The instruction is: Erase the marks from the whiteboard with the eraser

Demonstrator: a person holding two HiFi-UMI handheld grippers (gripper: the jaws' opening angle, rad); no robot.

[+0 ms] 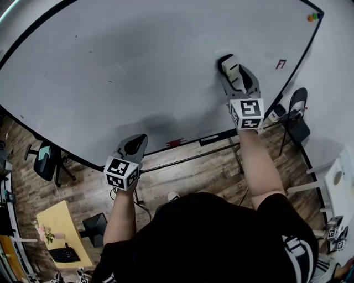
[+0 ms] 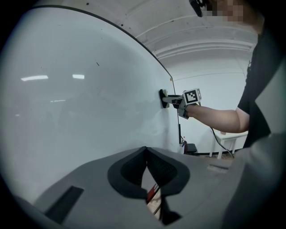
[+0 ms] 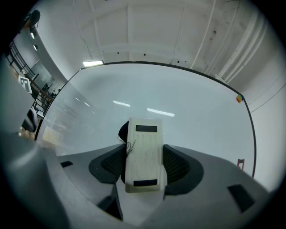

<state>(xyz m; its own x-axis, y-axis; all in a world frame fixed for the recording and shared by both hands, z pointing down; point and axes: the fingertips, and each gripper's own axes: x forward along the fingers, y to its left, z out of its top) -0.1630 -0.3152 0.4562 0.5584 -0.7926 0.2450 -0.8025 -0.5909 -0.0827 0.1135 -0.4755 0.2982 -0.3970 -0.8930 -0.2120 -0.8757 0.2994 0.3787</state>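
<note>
The whiteboard (image 1: 138, 66) fills most of the head view, and I see only a few tiny dark specks (image 1: 76, 37) on it. My right gripper (image 1: 231, 69) is shut on the white eraser (image 1: 228, 62), whose dark felt is pressed against the board right of centre. In the right gripper view the eraser (image 3: 143, 154) sits lengthwise between the jaws of the right gripper (image 3: 144, 162). My left gripper (image 1: 137, 143) hangs by the board's lower edge, shut and empty. From the left gripper (image 2: 145, 154) the eraser (image 2: 164, 98) shows far off on the whiteboard (image 2: 67, 98).
Coloured magnets (image 1: 313, 16) sit at the board's top right corner and a small red mark (image 1: 281, 64) near its right edge. Below the board are a tray rail (image 1: 193, 157), office chairs (image 1: 47, 160) (image 1: 296, 119), a yellow table (image 1: 58, 229) and a white table (image 1: 337, 179).
</note>
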